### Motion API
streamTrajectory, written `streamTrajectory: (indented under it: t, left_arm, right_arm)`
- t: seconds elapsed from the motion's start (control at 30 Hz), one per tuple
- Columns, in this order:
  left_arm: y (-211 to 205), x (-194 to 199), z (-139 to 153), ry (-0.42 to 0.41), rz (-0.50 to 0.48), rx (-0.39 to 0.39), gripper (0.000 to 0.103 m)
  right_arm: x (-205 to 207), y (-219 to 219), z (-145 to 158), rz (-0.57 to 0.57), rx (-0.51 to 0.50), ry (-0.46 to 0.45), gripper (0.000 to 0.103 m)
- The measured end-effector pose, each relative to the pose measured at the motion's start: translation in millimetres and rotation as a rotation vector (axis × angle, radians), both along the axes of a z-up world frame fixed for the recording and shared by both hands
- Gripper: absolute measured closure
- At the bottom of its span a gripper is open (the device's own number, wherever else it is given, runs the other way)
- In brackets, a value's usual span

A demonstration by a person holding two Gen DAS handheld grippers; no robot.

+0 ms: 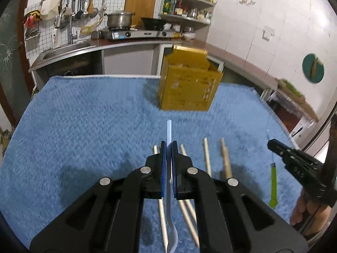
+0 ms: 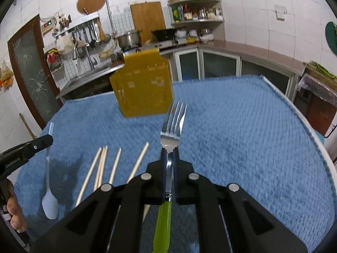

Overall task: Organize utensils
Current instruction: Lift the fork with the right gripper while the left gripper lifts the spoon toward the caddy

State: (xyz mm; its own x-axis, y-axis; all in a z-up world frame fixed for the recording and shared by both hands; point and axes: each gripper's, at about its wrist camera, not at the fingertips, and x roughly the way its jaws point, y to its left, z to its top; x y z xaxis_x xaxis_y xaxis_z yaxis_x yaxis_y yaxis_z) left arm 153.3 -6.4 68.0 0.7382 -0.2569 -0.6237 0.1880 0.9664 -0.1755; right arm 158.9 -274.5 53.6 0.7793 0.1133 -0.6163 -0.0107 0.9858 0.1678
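My left gripper (image 1: pixel 168 145) is shut on a white plastic spoon (image 1: pixel 169 130), with the handle pointing forward and the bowl hanging below the fingers. My right gripper (image 2: pixel 169 150) is shut on the metal neck of a green-handled fork (image 2: pixel 174 116), tines forward. Both utensils hang above the blue towel (image 1: pixel 84 116). Each view shows the other gripper too: the right gripper (image 1: pixel 270 144) with the fork (image 1: pixel 273 185), and the left gripper (image 2: pixel 48 140) with the spoon (image 2: pixel 50 205). Several wooden chopsticks (image 2: pixel 101 168) lie on the towel between them. A yellow perforated utensil holder (image 1: pixel 189 84) stands farther back.
The towel covers a round table whose white rim (image 2: pixel 305 130) curves along the right. Behind it run a counter with a sink (image 1: pixel 63 50), a stove with a pot (image 1: pixel 120 19) and a spice shelf. A person's hand (image 1: pixel 305 210) holds the right gripper.
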Motion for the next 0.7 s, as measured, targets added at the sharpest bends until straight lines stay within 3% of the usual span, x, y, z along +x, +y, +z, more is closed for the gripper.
streamTrajectory:
  t: [0.33,0.7]
  left_arm:
    - [-7.0,-3.5,65.2,-0.221,-0.044,-0.04,0.1]
    - [-13.9,49.1,109.4,-0.371,-0.075,-0.074,0.1]
  right_arm:
    - [3.5,-5.9,69.5,-0.003,0.049,-0.225,0.097]
    - [56.2,5.2,115.9,-0.008,0.023,-0.361,0.097]
